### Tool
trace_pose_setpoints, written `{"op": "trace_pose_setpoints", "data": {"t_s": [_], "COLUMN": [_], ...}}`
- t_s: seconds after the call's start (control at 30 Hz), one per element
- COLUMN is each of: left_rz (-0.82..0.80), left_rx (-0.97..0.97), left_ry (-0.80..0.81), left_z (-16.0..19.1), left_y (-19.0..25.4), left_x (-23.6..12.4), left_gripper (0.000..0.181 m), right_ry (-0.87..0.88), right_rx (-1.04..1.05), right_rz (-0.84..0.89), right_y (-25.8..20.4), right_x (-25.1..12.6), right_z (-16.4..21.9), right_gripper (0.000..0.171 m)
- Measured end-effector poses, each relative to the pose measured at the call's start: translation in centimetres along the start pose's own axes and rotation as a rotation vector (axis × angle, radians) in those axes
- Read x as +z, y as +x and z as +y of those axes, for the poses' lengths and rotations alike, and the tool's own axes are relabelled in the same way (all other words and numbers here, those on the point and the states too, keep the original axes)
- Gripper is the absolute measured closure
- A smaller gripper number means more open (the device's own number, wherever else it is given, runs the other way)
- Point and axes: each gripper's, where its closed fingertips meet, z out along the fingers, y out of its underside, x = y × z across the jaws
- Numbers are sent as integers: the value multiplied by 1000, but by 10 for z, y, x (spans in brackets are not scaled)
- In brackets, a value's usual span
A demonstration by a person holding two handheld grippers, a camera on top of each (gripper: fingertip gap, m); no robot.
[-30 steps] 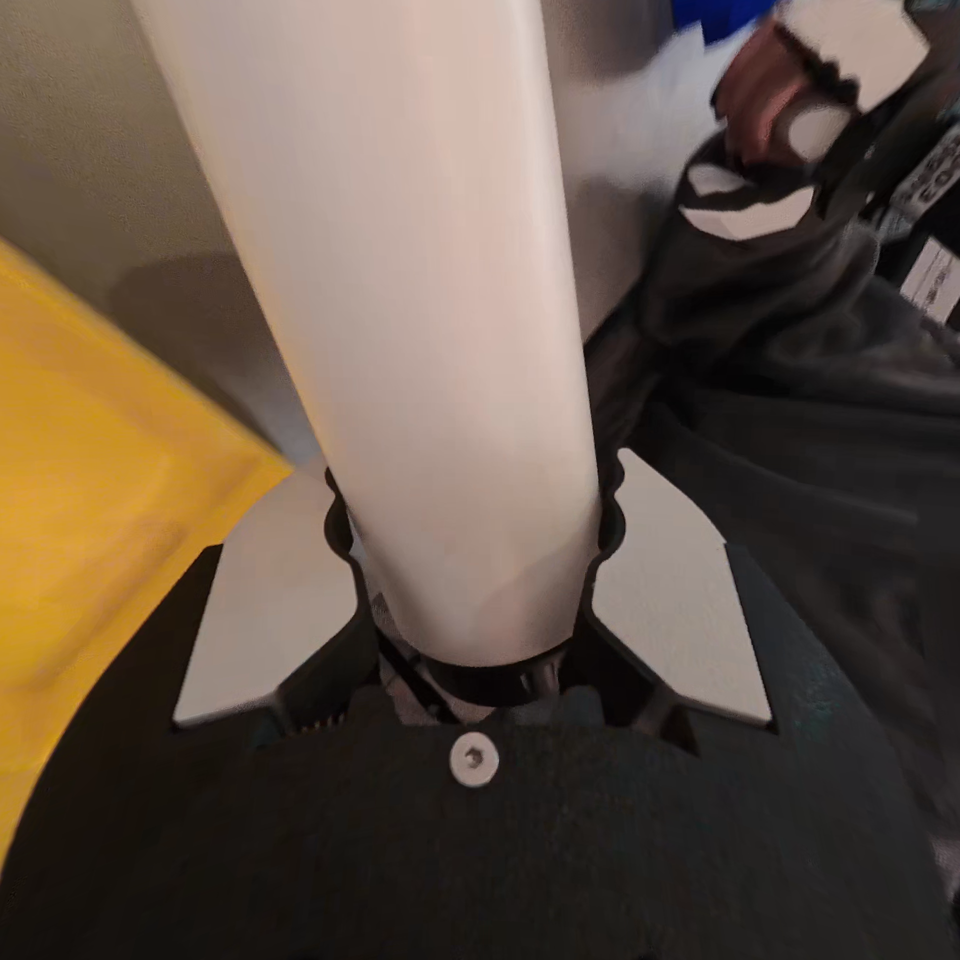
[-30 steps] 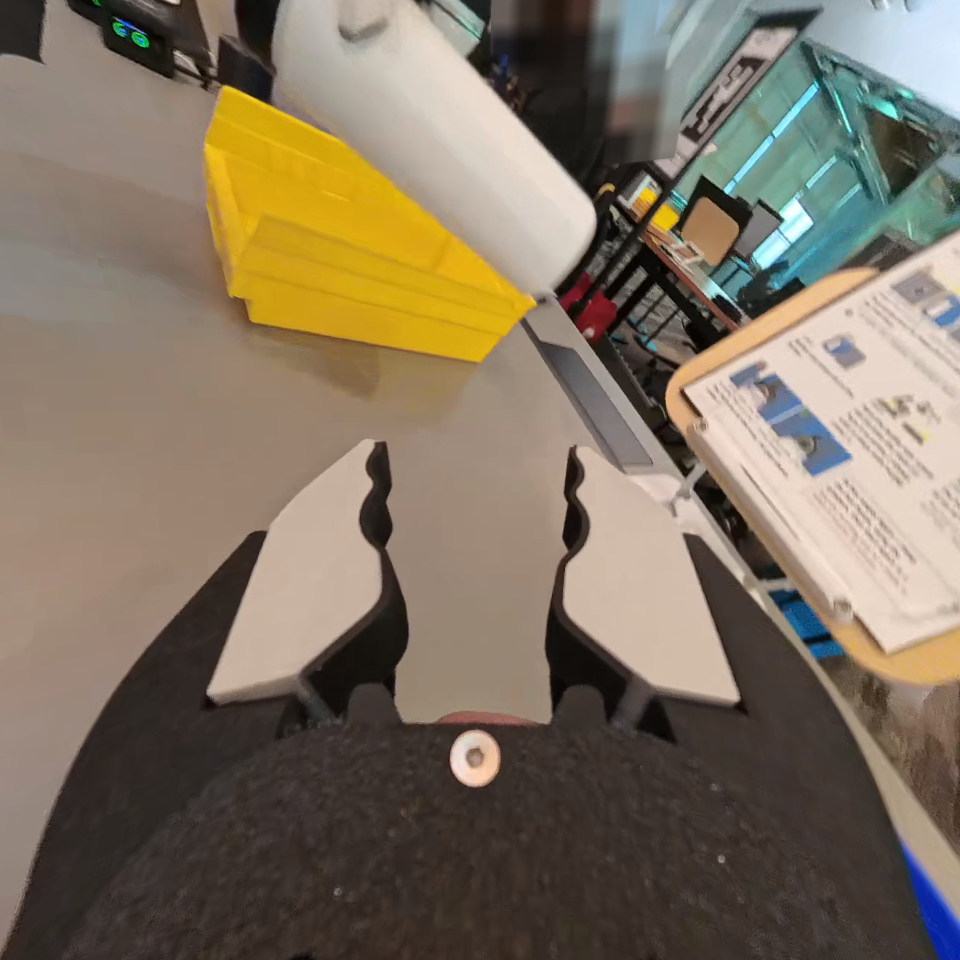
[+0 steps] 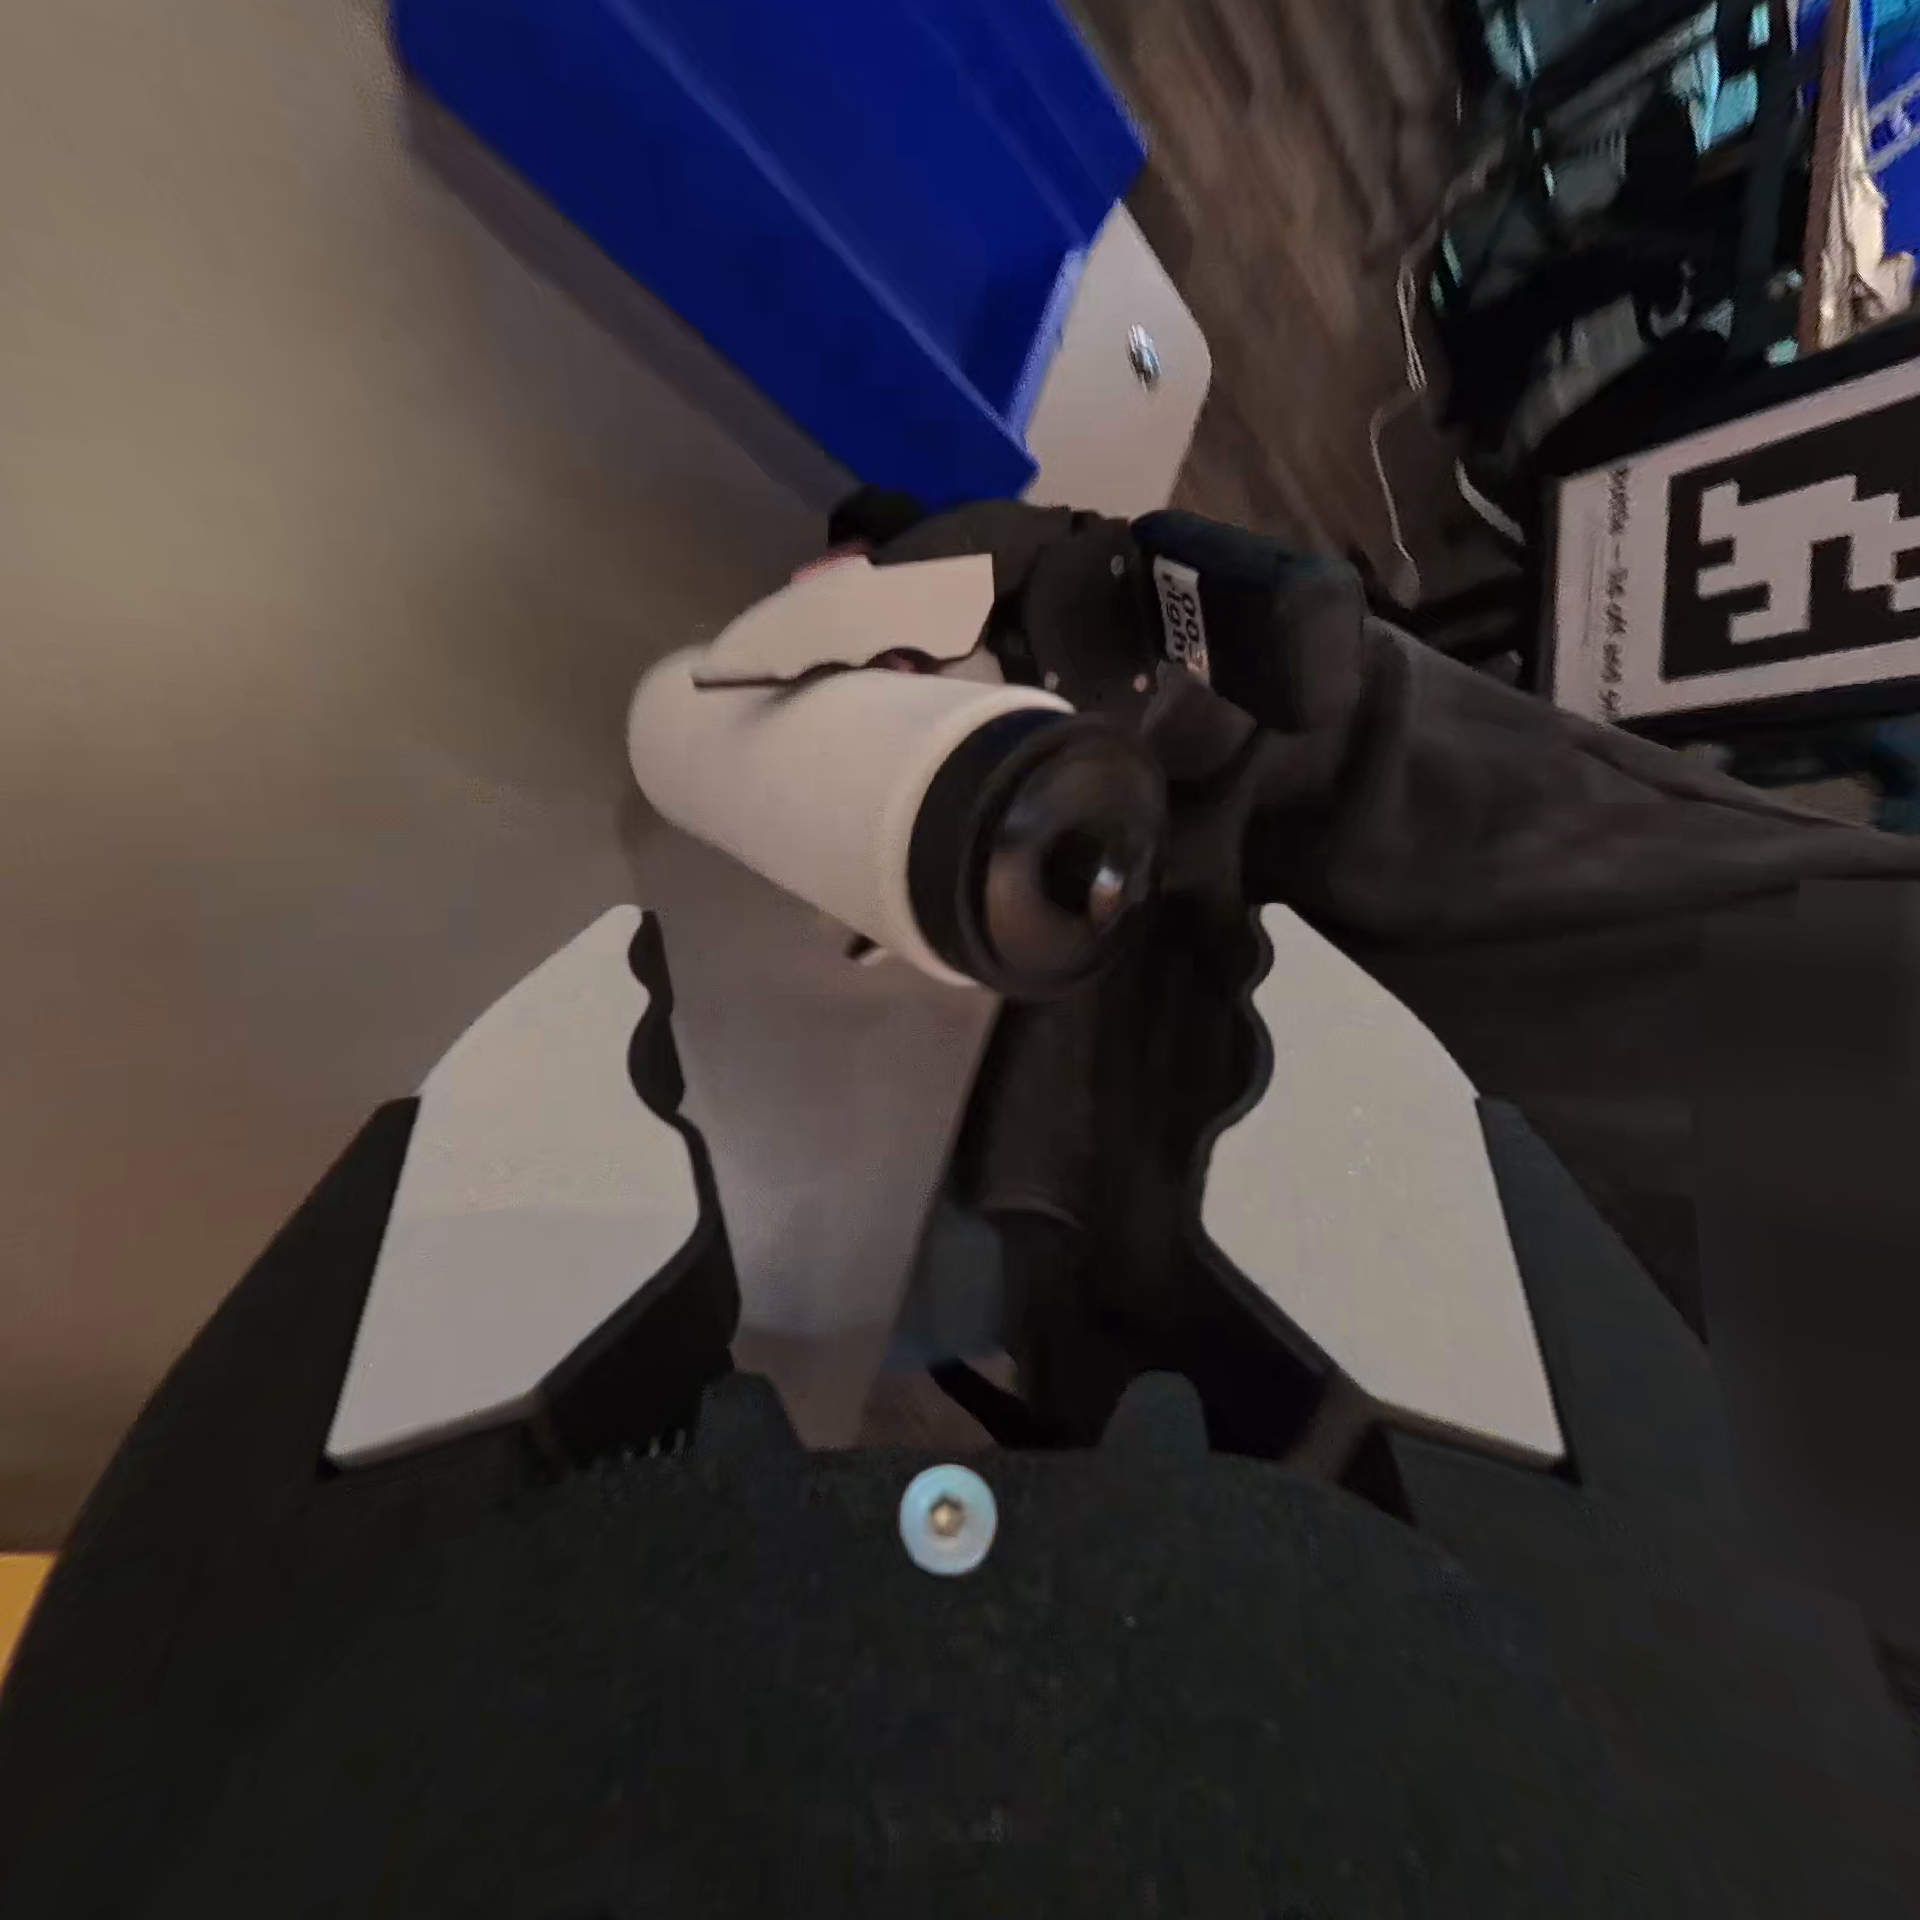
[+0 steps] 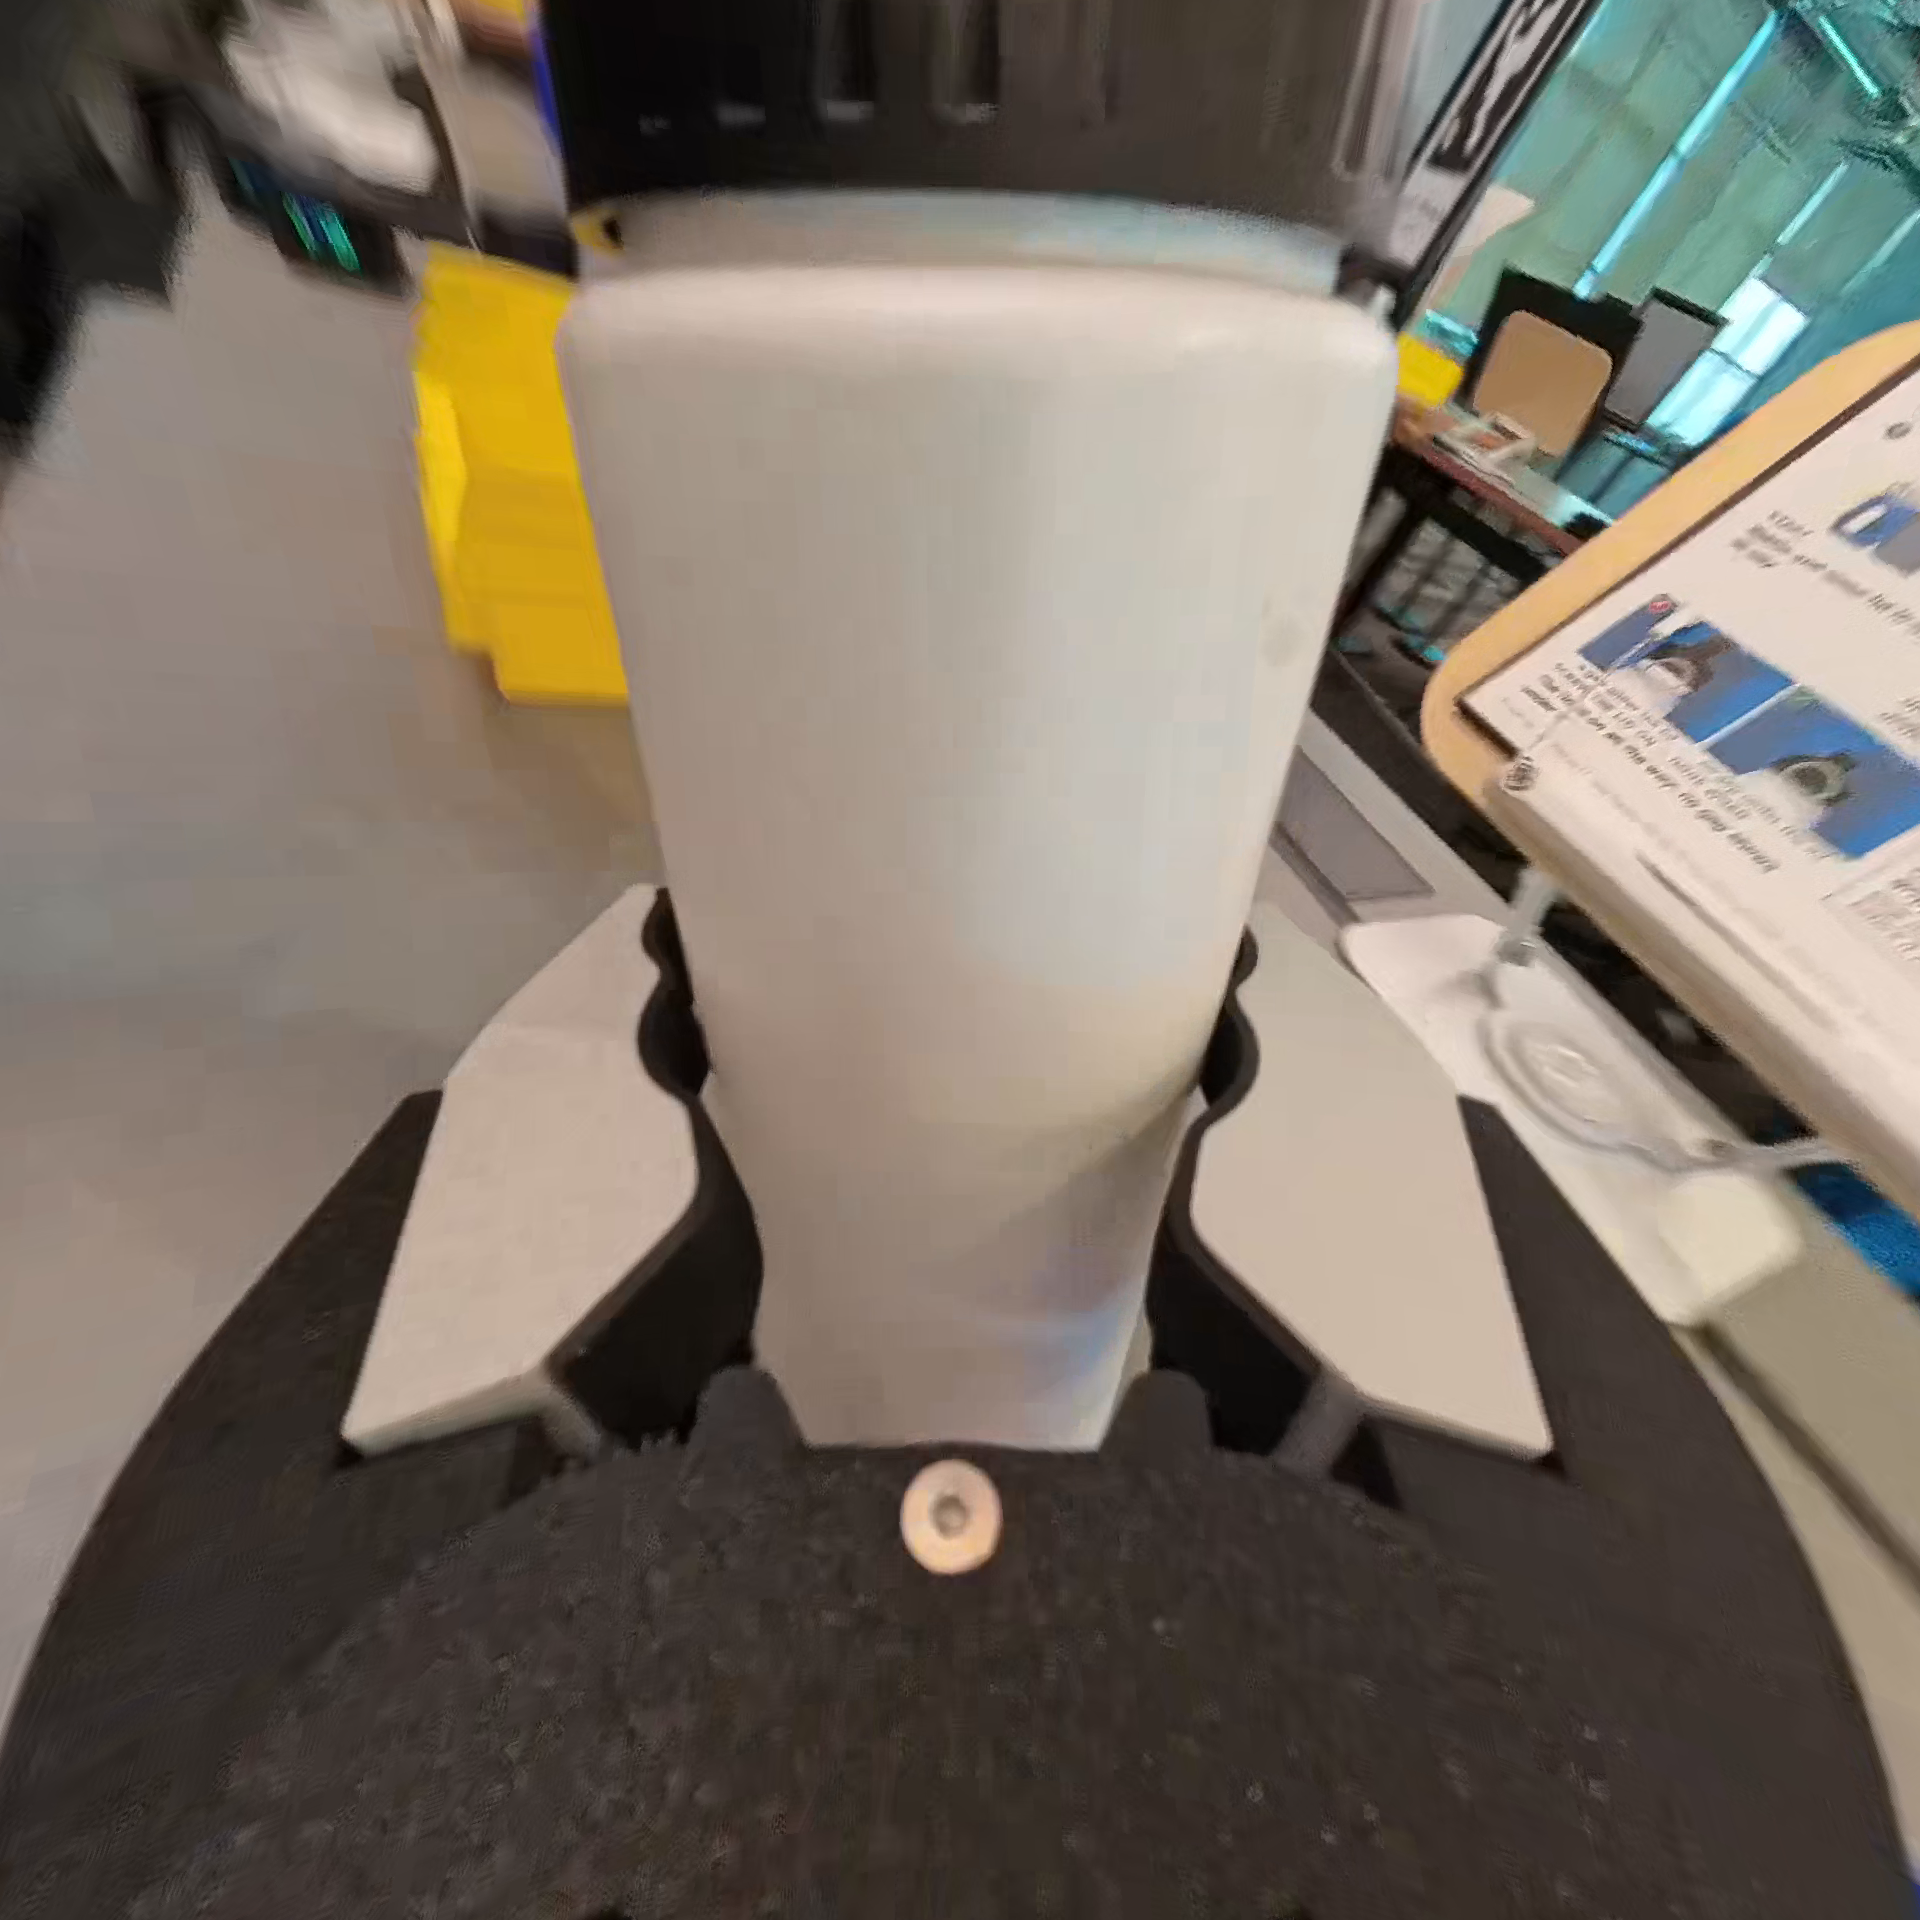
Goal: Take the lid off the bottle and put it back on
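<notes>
We have the tall white smooth-walled cylindrical bottle (image 4: 966,748) clamped in our right gripper (image 4: 961,1049), its two grey fingers (image 4: 540,1195) pressed against either side of the body near one end. The bottle is off the grey table (image 4: 208,831), carried in the air and pointing away from the right wrist camera.

From the left wrist view the same bottle (image 3: 821,790) lies roughly level out ahead, its black round lid (image 3: 1049,862) facing us. The lid looks seated on the neck; the picture is blurred, so we cannot say how tightly. Our left gripper (image 3: 951,1013) is spread wide and empty, the lid just beyond its tips.

Handling, as we judge it: a rigid wall that will not yield under the pads, probably coated metal or hard plastic. The smooth finish looks slippery, so a twisting force on the lid could spin the body inside the right fingers. Weight unknown; contents not visible.

Best hold for the lid: around its black rim, fingers square across it, while the right gripper holds the body.

Nearby: a blue plastic bin (image 3: 790,239), a yellow plastic bin (image 4: 499,540), and a printed sheet on a wooden board (image 4: 1704,727).
</notes>
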Motion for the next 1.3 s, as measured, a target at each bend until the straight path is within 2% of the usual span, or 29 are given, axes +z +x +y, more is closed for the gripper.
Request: {"op": "trace_pose_setpoints", "data": {"t_s": [0.17, 0.23, 0.3, 0.37, 0.53, 0.57, 0.63, 0.7, 0.77, 0.9, 1.1, 1.3], "left_rz": [-100, -118, -78, -85, -238, -271, -357, -387, -376, -389, -407, -377], "left_rx": [202, 169, 149, 156, 306, 366, 464, 536, 563, 611, 668, 657], "left_ry": [180, 286, 440, 532, 654, 660, 627, 622, 532, 197, -306, -481], "left_z": [11, 13, 16, 28, 50, 50, 50, 41, 33, 13, 0, -4], "left_y": [-7, -17, -19, -25, -48, -50, -56, -56, -58, -76, -94, -96], "left_x": [13, 10, 1, -1, 9, 11, 11, 8, 8, 12, 34, 47], "left_gripper": [75, 77, 88, 89, 86, 83, 93, 89, 91, 84, 86, 104], "right_ry": [243, 268, 258, 245, 219, 217, 198, 191, 182, 204, 219, 216], "right_rx": [258, 287, 300, 288, 252, 244, 227, 218, 240, 248, 252, 249], "right_rz": [-77, -76, -83, -86, -141, -149, -159, -171, -188, -200, -199, -192], "right_y": [25, 36, 46, 52, 44, 41, 35, 30, 29, 29, 29, 29], "right_x": [21, 36, 50, 62, 80, 82, 87, 89, 90, 89, 90, 90], "right_z": [-10, -8, -3, 3, 19, 23, 32, 38, 40, 41, 40, 40], "right_gripper": [75, 75, 75, 75, 75, 75, 75, 75, 75, 75, 75, 75]}}
